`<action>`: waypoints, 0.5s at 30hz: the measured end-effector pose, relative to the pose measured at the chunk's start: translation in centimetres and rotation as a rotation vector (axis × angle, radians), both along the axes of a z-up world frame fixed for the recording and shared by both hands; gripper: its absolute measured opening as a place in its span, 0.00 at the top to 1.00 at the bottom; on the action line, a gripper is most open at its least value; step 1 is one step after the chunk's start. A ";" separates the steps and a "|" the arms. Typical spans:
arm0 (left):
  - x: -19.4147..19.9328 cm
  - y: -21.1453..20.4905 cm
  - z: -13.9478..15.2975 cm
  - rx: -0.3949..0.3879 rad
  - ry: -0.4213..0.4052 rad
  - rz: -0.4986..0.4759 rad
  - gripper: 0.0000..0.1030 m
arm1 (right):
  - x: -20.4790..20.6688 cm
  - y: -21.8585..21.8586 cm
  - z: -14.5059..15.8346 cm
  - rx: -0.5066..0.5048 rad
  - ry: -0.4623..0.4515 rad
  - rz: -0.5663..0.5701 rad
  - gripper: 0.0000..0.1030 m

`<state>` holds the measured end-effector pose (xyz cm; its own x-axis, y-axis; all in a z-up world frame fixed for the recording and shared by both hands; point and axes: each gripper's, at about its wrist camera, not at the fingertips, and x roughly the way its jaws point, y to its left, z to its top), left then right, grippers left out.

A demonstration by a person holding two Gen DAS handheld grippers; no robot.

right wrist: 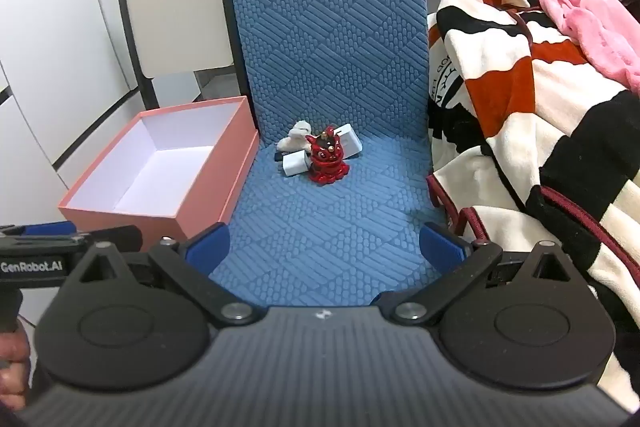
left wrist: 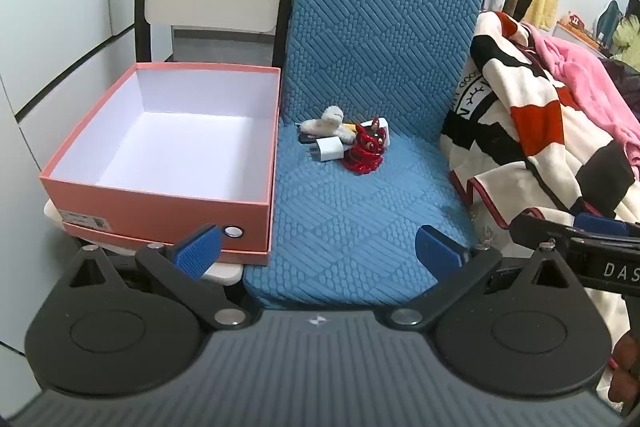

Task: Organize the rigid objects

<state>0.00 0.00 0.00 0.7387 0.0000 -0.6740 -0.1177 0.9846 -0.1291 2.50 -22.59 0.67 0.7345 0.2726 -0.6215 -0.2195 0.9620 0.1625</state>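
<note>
Left wrist view: left hand-held gripper (left wrist: 318, 253) spread wide, empty.
Right hand-held gripper (right wrist: 325, 249): likewise.
Pink box (left wrist: 168, 205): empty, beside clustered red figurine (left wrist: 366, 151), likely awaiting it.

Blue chair seat (left wrist: 352, 223) with red figurine (left wrist: 366, 151), white charger (left wrist: 330, 149), fluffy toy (left wrist: 326, 123).

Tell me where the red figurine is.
The red figurine stands at the back of the blue seat, mid-frame in both views, touching the white charger on its left, right of the pink box.
</note>
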 end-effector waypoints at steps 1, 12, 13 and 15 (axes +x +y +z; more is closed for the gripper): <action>0.0 0.0 0.0 0.000 -0.005 0.000 0.00 | 0.0 0.0 0.0 -0.010 -0.005 0.000 0.00; 0.2 1.9 0.3 -0.010 -0.007 0.026 0.00 | -0.2 0.8 -0.3 -0.019 -0.011 0.016 0.00; 0.2 2.1 0.3 -0.010 -0.008 0.029 0.00 | -0.2 1.0 -0.3 -0.021 -0.012 0.017 0.00; -0.6 2.2 0.0 -0.004 -0.015 0.035 0.00 | -0.1 1.2 -0.3 -0.019 -0.013 0.019 0.00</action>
<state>-0.63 2.22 0.04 0.7484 0.0232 -0.6628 -0.1501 0.9794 -0.1352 2.45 -21.36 0.33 0.7370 0.2754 -0.6172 -0.2401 0.9603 0.1418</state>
